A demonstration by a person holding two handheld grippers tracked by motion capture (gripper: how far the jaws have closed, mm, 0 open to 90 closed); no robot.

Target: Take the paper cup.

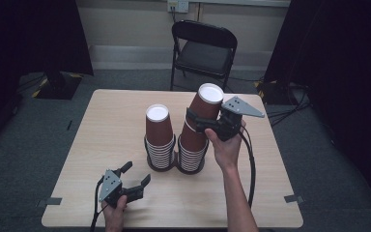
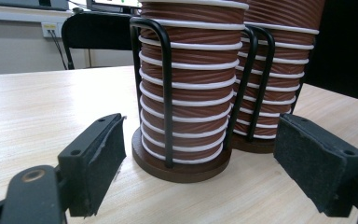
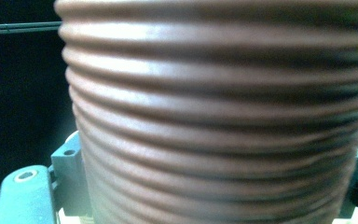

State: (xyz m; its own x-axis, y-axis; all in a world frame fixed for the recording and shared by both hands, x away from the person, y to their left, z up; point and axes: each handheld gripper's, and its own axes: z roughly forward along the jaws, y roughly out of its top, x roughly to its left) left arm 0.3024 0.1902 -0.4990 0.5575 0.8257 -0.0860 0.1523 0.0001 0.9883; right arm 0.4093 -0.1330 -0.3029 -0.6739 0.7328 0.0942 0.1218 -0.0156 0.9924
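Observation:
Two stacks of upside-down brown ribbed paper cups stand in black wire holders at the table's middle, the left stack [image 1: 159, 140] and the right stack [image 1: 192, 151]. My right gripper [image 1: 199, 121] is shut on the top cup [image 1: 206, 107] of the right stack, which is lifted and leans to the right. That cup [image 3: 214, 116] sits close up between the jaws in the right gripper view. My left gripper [image 1: 137, 175] rests open near the front left, with nothing between its jaws. It [image 2: 203, 126] faces the left stack [image 2: 186, 93], with the right stack [image 2: 275, 70] behind it.
A black folding chair [image 1: 203, 48] stands beyond the table's far edge. The wooden table [image 1: 106, 125] has bare room on its left and right sides. Cables trail from both grippers toward the front edge. Dark curtains hang at both sides.

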